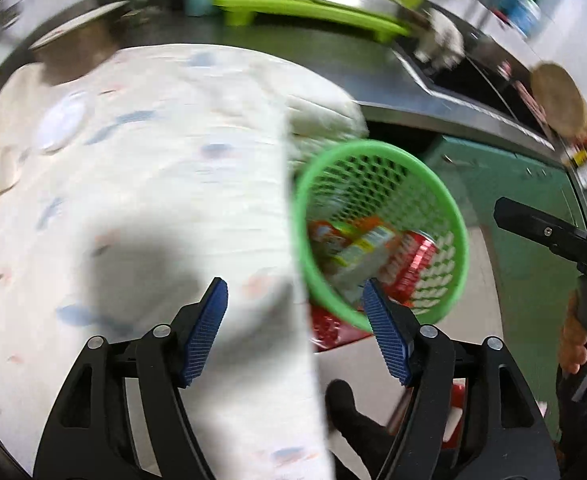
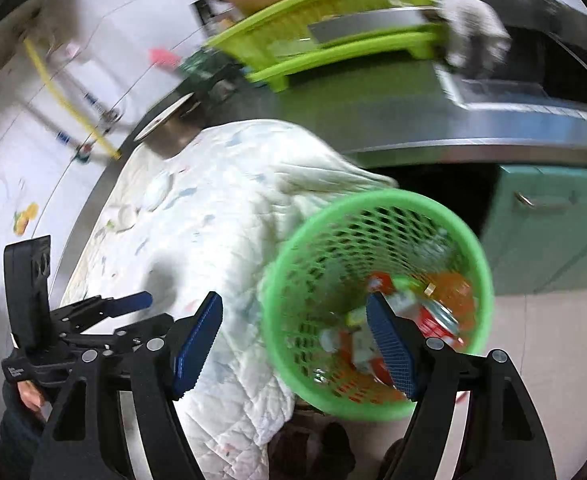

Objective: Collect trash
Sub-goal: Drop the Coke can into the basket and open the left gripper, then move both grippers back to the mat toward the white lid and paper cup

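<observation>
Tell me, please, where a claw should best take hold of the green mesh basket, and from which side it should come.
Grip the green mesh basket by its thick rim, coming from above on the side away from the white quilted cloth. The rim looks solid and the mouth faces up; one finger could go inside and one outside. The cloth crowds the other side. Both claws are open and empty.

One green mesh basket [image 2: 377,304] holding several blurred wrappers and cartons [image 2: 425,312], one quilted white cloth [image 2: 213,216], one green dish rack [image 2: 325,28], two grippers.
</observation>
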A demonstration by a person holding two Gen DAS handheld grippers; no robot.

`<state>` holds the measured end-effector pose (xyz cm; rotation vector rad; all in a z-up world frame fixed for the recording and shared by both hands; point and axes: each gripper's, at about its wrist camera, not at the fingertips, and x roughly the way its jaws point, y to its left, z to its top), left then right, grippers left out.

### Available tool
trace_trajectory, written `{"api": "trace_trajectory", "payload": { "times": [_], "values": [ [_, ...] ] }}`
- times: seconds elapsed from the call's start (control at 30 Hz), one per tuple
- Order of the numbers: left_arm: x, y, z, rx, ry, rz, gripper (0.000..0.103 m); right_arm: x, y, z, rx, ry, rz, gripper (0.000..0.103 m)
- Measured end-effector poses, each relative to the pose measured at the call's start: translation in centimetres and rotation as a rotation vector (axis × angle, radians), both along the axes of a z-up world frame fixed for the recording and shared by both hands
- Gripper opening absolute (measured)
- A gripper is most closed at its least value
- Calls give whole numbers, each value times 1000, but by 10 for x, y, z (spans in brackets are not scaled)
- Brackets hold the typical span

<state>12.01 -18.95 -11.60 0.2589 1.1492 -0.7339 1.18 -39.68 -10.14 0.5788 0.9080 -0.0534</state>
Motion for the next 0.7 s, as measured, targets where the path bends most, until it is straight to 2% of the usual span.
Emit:
{"api": "trace_trajectory", "payload": {
  "times": [0.2,0.47,0.7],
  "values": [
    [31,74,13,1,-39,159,71,59,42,7,-23,-18,125,71],
    [68,158,8,14,-46,339,71,144,106,4,-18,-17,261,58],
    [93,206,4,22,-56,428,71,223,160,2,-16,-16,326,43]
  ]
}}
